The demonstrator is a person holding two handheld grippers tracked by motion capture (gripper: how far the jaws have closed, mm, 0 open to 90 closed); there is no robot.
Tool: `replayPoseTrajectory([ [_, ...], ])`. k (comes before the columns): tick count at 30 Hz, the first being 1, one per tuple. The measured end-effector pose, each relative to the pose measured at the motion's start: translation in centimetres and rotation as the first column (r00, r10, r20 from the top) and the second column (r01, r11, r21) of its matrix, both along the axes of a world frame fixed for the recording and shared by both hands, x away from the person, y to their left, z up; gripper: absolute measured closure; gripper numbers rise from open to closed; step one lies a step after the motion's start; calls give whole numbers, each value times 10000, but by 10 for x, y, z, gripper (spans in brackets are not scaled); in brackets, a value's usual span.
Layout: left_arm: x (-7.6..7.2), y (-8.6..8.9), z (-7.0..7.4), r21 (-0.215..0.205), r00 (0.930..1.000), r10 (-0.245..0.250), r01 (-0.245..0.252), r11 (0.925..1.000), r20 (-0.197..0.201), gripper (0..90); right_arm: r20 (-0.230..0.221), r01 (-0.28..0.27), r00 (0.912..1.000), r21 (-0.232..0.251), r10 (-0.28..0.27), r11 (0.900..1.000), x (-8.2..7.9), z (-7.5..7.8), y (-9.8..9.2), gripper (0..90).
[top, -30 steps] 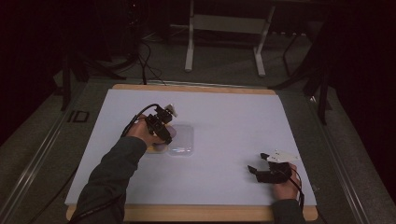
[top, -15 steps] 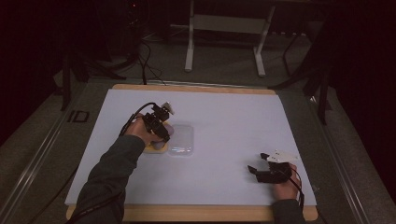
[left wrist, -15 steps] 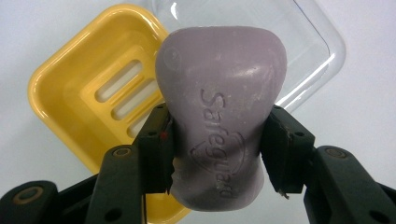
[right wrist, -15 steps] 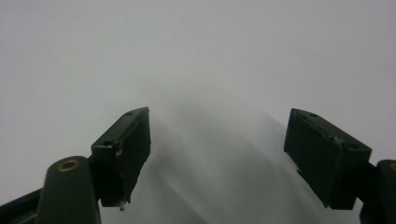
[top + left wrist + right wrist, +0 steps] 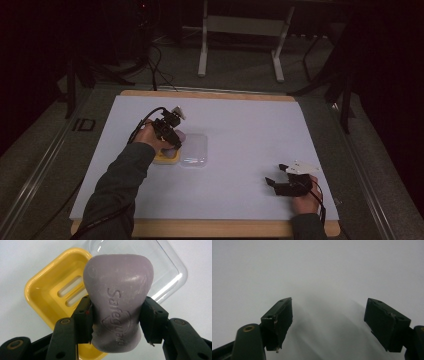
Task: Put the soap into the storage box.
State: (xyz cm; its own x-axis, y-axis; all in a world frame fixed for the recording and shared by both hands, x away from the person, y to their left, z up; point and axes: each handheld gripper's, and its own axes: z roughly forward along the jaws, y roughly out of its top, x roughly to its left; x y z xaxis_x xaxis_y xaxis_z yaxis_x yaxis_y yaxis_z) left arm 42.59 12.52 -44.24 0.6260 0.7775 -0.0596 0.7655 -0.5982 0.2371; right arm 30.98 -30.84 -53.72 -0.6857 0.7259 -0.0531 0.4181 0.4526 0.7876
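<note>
Lilac waisted soap bar (image 5: 117, 302), stamped with raised lettering, sits pinched at its narrow middle between the jaws of the left gripper (image 5: 116, 322), above a yellow slotted plastic soap dish (image 5: 53, 296) and a clear plastic lid (image 5: 162, 270) just beside it, in the left half of the white table (image 5: 250, 130). Near the table's front right corner, the right gripper (image 5: 328, 322) rests with jaws wide apart, holding nothing.

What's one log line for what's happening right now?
left gripper: shut on soap | soap: above yellow soap dish | clear lid: beside dish | right gripper: open, empty
</note>
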Motion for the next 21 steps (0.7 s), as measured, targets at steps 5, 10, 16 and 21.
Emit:
replayPoseTrajectory([
  [5,2,2,-1,-11,9998,204,-204,9998,13,500,0,-13,10000,5,13,10000,0,0,0,225],
  [10,6,3,-3,16,9990,451,-451,9990,-67,500,15,-9,10000,-4,9,10000,0,0,0,225],
  [16,11,5,-5,-15,9977,658,-659,9978,-129,500,27,-9,10000,-16,9,10000,0,0,0,224],
  [21,13,9,-6,14,9965,810,-810,9967,-209,500,21,-10,10000,-12,10,10000,0,0,0,224],
])
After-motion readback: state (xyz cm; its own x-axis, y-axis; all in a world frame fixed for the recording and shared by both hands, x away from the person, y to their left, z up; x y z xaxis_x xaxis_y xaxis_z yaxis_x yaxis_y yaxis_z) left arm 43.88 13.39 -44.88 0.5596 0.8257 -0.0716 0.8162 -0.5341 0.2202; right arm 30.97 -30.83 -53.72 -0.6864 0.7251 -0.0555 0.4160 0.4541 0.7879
